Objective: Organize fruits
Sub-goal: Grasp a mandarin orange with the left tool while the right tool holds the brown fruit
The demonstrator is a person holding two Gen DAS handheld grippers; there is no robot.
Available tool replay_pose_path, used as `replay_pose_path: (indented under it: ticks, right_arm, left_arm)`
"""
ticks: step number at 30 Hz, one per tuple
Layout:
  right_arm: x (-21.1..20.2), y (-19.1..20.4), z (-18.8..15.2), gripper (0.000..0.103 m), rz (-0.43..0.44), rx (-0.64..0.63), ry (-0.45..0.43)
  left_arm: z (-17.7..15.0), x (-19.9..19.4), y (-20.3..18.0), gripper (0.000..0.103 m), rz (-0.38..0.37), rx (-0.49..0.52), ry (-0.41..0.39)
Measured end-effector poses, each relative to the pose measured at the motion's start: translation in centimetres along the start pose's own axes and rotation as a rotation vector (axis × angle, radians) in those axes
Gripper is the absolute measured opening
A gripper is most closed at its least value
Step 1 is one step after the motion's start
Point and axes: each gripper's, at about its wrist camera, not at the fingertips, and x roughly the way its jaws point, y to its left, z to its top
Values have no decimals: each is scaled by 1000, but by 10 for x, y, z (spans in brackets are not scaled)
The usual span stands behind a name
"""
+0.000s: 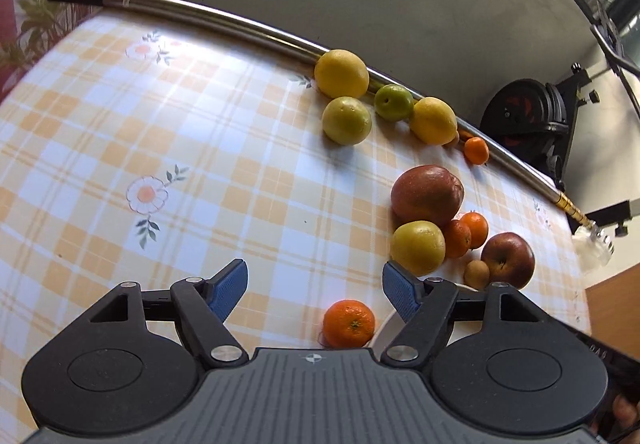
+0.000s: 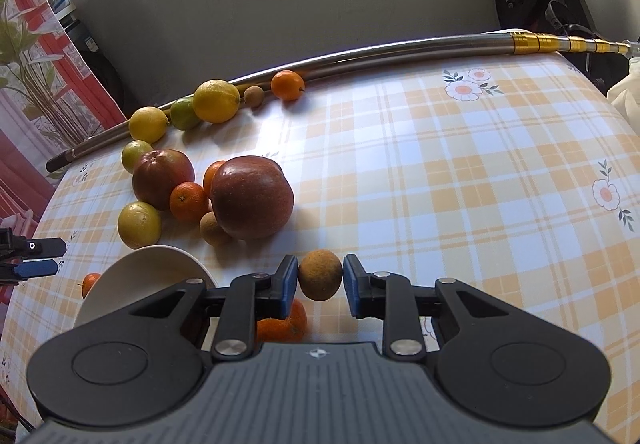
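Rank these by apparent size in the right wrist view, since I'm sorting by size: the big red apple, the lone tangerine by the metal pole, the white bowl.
1. white bowl, though partly hidden and near the camera
2. big red apple
3. tangerine, farthest away, so unsure

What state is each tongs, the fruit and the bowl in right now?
Right tongs: shut on small brown fruit.
Left tongs: open, nothing between pads.
Mandarin: loose on tablecloth, by left tongs.
White bowl: on table; inside hidden.
Large red apple: resting, untouched.
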Motion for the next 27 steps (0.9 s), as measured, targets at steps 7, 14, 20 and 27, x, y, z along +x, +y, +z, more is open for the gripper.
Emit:
replay_pose_path:
  ticks: [7, 14, 20, 27]
  right_arm:
    - [-5, -3, -2, 27, -4, 1, -9]
    - [-6, -5, -4, 27, -2, 7, -12]
    - [-7, -5, -5, 27, 1, 13, -16]
    - [-8, -5, -5, 27, 3, 12, -19]
  left_arm:
    - [-1, 24, 5, 66, -52, -139, 104]
    - [-6, 37, 0, 60, -66, -189, 142]
    - [-9, 37, -1, 57, -64, -225, 167]
    - [-11, 37, -6, 39, 2, -214, 141]
